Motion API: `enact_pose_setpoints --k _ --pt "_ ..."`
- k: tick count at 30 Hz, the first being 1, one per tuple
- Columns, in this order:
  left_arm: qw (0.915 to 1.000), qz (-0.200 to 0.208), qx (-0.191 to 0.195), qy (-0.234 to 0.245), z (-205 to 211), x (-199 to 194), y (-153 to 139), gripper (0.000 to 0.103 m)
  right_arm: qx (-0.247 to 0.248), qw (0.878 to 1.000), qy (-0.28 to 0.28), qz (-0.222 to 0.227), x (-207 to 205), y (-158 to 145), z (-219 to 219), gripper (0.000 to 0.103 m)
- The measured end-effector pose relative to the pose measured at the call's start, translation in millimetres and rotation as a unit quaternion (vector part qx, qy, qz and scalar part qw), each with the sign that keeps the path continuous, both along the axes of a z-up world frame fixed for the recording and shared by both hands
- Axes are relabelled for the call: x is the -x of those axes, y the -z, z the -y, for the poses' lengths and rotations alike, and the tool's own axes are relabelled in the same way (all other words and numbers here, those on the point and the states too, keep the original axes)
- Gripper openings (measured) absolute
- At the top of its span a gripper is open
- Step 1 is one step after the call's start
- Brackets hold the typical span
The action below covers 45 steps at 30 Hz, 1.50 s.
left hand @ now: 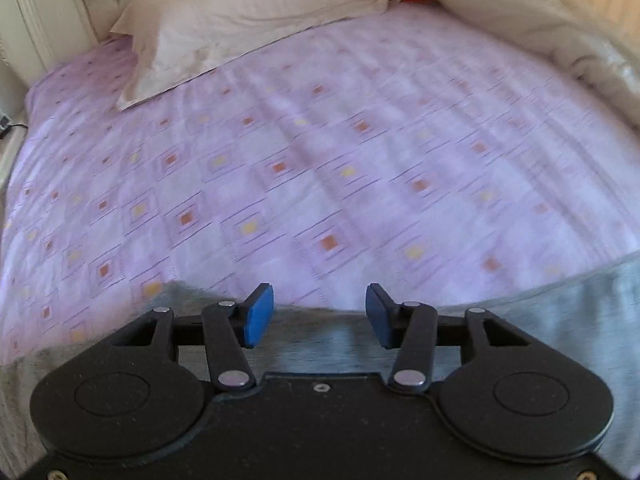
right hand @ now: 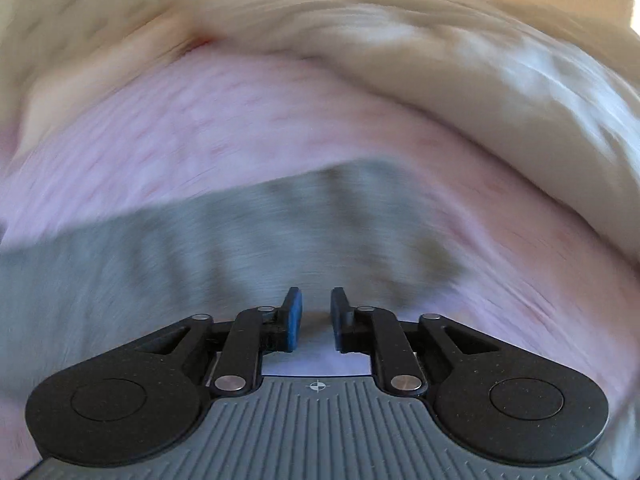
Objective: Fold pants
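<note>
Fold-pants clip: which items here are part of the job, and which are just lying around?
Job: grey pants, left gripper, right gripper, both open and empty.
Lying about: pillow, cream duvet, patterned pink bedsheet.

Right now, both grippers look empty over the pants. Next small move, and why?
Probably lower the left hand-held gripper onto the grey pants edge just beneath it and close. Both it and the right hand-held gripper stand open, holding nothing, and the pants lie on the purple sheet.

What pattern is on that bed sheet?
Lilac bed sheet with small orange and yellow squares; clearest in the left wrist view.
</note>
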<state>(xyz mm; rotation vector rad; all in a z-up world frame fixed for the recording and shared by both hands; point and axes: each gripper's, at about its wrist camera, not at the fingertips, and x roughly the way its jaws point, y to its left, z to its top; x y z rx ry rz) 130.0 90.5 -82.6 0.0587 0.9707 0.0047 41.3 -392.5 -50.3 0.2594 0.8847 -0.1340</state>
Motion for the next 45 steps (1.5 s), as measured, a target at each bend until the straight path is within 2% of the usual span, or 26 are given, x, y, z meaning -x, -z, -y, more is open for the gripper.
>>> enact_pose_setpoints --k 1,2,6,8,10,13,16,18,19,20,22,25,28,31,33,35,38,41,45 --pt "0.9999 0.003 0.008 0.007 5.5 3.0 -5.9 0.056 -0.020 0.999 0.025 0.003 4.8 0.5 11.2 0.043" --pt "0.9997 0.006 0.017 0.020 13.2 6.3 -12.0 0.056 -0.043 0.998 0.046 0.007 9.0 2.6 21.1 0.047" --pt "0.9958 0.000 0.050 0.077 48.1 13.9 -28.8 0.056 -0.120 0.989 0.085 -0.007 13.2 22.4 43.7 0.051" --pt "0.9918 -0.010 0.065 0.110 68.0 17.2 -33.2 0.057 -0.146 0.986 0.085 0.010 7.6 30.3 47.2 0.059" --pt "0.9875 -0.018 0.076 0.137 85.6 18.1 -37.6 0.057 -0.153 0.985 0.074 0.031 -4.0 32.3 46.8 0.061" --pt "0.9799 -0.034 0.080 0.179 109.3 19.3 -41.3 0.057 -0.180 0.979 0.077 0.049 -22.3 38.9 51.7 0.063" --pt "0.9756 -0.046 0.068 0.204 130.4 21.7 -39.7 0.057 -0.202 0.975 0.077 0.057 -31.2 38.6 58.5 0.063" --pt "0.9725 -0.061 0.060 0.217 143.3 21.8 -36.6 0.057 -0.208 0.973 0.079 0.058 -33.5 39.4 60.7 0.049" --pt "0.9707 -0.068 0.057 0.223 149.4 22.1 -35.1 0.057 -0.215 0.972 0.077 0.048 -35.2 42.0 63.0 0.018" --pt "0.9688 -0.073 0.053 0.231 156.3 23.0 -33.6 0.057 -0.227 0.970 0.076 0.044 -34.7 45.6 66.3 0.012" --pt "0.9663 -0.071 0.044 0.243 168.3 23.3 -29.2 0.057 -0.239 0.966 0.079 0.054 -27.9 42.3 68.7 0.012" --pt "0.9641 -0.058 0.034 0.257 183.5 21.4 -23.2 0.057 -0.222 0.971 0.062 0.063 -26.7 28.4 66.1 0.012" --pt "0.9688 -0.042 0.019 0.243 194.7 10.0 -13.9 0.057 -0.212 0.974 0.038 0.072 -29.8 13.3 64.4 0.012" --pt "0.9750 -0.047 0.002 0.217 200.9 -7.5 0.8 0.057 -0.211 0.974 0.022 0.082 -32.0 1.0 63.8 0.012" --pt "0.9760 -0.057 -0.017 0.209 205.0 -16.7 13.0 0.057 -0.211 0.973 0.013 0.091 -32.8 -6.2 62.8 0.012" --pt "0.9761 -0.051 -0.035 0.208 208.8 -22.5 22.5 0.062 -0.207 0.974 0.007 0.094 -33.2 -11.2 61.5 0.012" --pt "0.9766 -0.041 -0.032 0.209 214.1 -30.9 21.1 0.061 -0.202 0.975 0.000 0.097 -33.2 -15.0 59.1 0.012" --pt "0.9812 -0.040 -0.004 0.189 212.4 -32.2 6.3 0.055 -0.194 0.976 -0.003 0.099 -33.2 -17.3 57.0 0.012" --pt "0.9736 -0.047 0.018 0.223 214.6 -1.9 -11.6 0.056 -0.191 0.976 -0.004 0.100 -34.2 -20.1 54.6 0.012"
